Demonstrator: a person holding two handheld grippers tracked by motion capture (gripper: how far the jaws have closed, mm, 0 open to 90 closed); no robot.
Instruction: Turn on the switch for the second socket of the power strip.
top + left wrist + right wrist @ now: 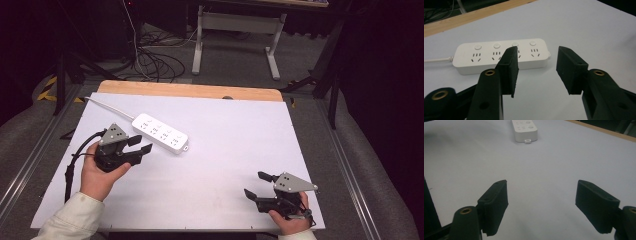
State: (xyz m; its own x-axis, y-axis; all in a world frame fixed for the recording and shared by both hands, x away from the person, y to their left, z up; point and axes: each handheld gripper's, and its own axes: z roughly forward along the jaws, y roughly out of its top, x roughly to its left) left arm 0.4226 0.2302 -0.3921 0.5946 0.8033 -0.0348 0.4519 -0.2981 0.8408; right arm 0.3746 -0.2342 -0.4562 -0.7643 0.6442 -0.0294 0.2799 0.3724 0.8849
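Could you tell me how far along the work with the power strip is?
Nothing looks done yet: the power strip lies flat on the white table, untouched. In hand: the left tongs point at it from close by, jaws apart with nothing between them. The right tongs wait open near the table's front edge. Reaching and gripping the strip is still left.

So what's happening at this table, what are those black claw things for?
A person holds a hand-held gripper in each hand. The left hand-held gripper points at a white power strip on the white table, jaws apart and not touching it. The right hand-held gripper waits open near the table's front edge.
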